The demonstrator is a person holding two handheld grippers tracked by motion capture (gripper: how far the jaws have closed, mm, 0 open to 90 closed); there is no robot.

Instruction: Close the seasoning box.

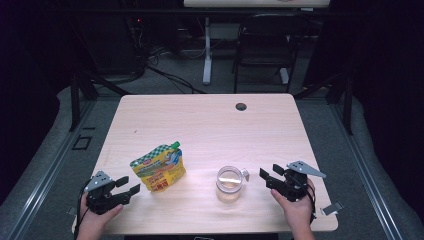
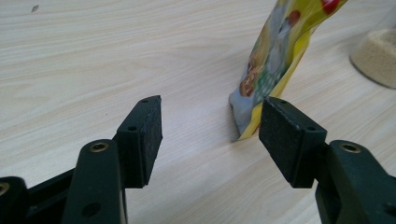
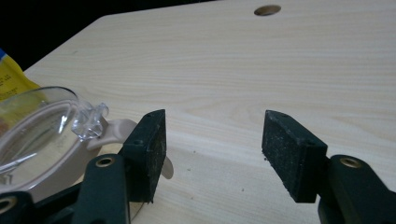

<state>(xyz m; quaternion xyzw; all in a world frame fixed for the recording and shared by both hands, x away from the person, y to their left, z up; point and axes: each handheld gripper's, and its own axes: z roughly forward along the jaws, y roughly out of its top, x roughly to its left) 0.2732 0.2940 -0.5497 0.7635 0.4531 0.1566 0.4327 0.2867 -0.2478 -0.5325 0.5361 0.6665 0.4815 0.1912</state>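
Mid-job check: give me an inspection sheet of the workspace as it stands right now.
Surface: light wood table, grommet hole near the far edge.
Job's things: yellow spouted pouch standing; clear lidded jar upright, pale contents at its bottom.
Clutter: small metal clip at the near right corner.
Grippers: left gripper open, short of the pouch; right gripper open, beside the jar; both hold nothing.
Cables: black leads on the floor beyond.
Surroundings: dark folding chair, white desk leg.
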